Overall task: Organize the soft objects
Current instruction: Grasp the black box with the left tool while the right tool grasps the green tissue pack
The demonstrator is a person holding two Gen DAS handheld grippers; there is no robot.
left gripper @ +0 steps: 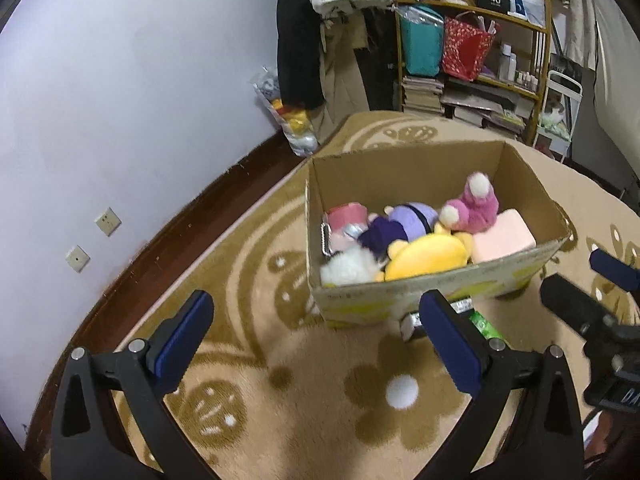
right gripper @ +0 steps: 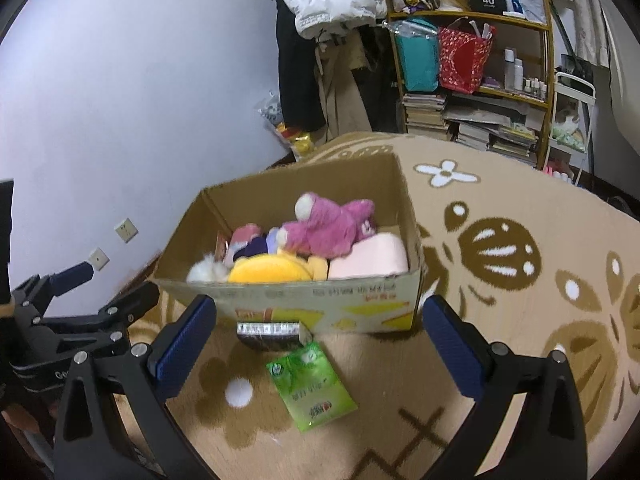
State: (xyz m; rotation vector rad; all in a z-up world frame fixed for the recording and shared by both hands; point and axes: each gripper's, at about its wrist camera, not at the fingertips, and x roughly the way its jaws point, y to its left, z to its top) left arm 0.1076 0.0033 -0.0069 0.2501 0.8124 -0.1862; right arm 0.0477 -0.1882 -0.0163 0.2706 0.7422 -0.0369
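Note:
An open cardboard box stands on the patterned rug, packed with soft toys: a pink plush, a yellow plush, a purple one, a white fluffy one and a pale pink cushion. My left gripper hovers open over bare rug short of the box, nothing between its fingers. My right gripper is also open, straddling a green packet and a dark packet lying before the box.
The wall with two sockets runs along the left. A bag of toys leans in the corner. Hanging coats and a crowded shelf of bags and books stand behind the box. Open rug spreads to the right.

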